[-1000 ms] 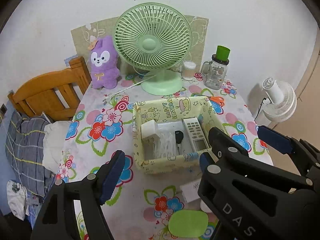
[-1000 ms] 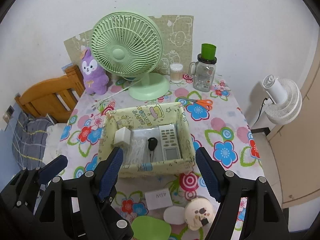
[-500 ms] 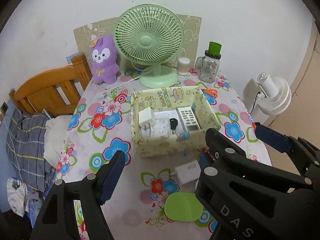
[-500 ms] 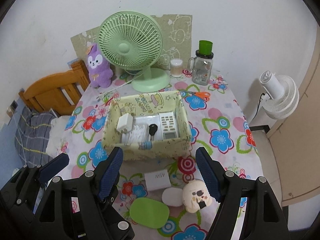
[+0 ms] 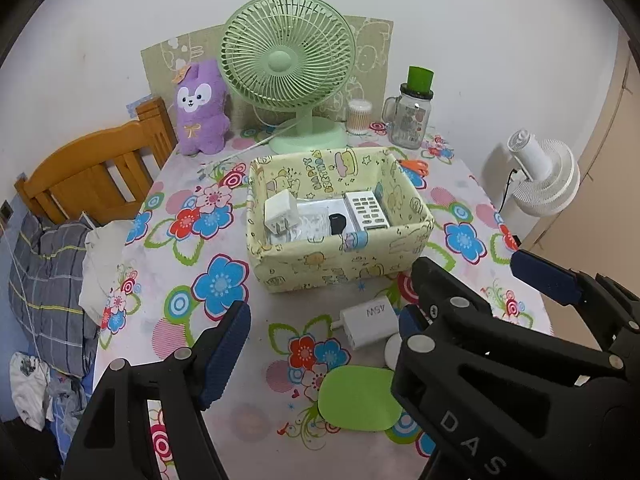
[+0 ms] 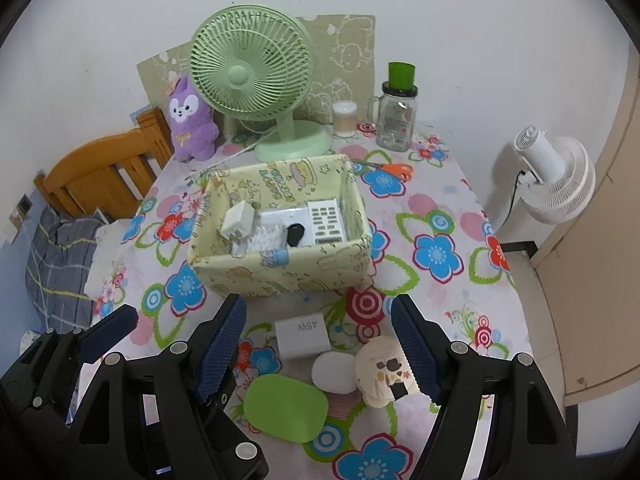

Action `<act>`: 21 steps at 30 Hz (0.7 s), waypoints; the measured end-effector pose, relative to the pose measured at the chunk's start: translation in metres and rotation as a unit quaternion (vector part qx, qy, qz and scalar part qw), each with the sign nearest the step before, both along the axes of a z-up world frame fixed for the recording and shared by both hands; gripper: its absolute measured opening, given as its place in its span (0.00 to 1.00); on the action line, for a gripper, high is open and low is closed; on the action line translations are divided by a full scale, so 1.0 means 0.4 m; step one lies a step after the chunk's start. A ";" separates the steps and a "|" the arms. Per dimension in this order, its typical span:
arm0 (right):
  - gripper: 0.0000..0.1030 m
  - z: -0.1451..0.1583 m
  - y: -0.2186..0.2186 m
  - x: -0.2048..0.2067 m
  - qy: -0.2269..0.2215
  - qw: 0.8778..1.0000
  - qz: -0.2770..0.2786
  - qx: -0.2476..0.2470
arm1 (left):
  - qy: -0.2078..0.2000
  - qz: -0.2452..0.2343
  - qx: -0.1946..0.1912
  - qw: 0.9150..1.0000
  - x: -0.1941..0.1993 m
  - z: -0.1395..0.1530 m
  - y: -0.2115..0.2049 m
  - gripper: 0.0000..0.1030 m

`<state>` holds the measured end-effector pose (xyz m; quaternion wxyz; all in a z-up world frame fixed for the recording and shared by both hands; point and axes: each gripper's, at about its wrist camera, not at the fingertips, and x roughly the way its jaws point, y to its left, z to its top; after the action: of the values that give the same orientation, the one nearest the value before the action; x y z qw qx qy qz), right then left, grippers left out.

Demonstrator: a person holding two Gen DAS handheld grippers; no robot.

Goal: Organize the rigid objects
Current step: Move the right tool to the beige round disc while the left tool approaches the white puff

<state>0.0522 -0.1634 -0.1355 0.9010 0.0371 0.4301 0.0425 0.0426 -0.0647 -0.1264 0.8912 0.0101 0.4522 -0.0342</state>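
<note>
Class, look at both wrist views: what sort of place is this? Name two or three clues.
Probably a home bedroom: a wooden bed frame with bedding beside a floral-clothed table, and a purple plush toy by a desk fan.

Both tools are matte black plastic with angular, skeletal arms and open triangular cut-outs. Silver round screw heads dot the joints. Each finger ends in a dark blue pad (image 6: 222, 344) with a fine ribbed texture. The right tool (image 6: 320, 340) matches the left tool (image 5: 320, 344). White letters "DAS" mark one arm in the left wrist view.
</note>
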 end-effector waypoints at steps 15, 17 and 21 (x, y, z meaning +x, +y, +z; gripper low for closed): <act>0.76 -0.136 -0.038 -0.044 0.003 1.000 -0.030 -0.006 | 0.005 -0.012 0.007 1.000 -0.035 -0.125 -0.036 0.76; 0.76 -0.152 -0.038 -0.048 0.004 0.999 -0.032 -0.006 | 0.003 -0.015 0.011 1.000 -0.040 -0.141 -0.038 0.76; 0.76 -0.192 -0.037 -0.053 0.009 0.999 -0.034 -0.008 | 0.009 -0.017 0.009 1.000 -0.043 -0.178 -0.039 0.76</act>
<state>0.0310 -0.1783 -0.2121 0.8982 0.0447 0.4372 0.0081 0.0253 -0.0802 -0.1975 0.8865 0.0254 0.4598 -0.0451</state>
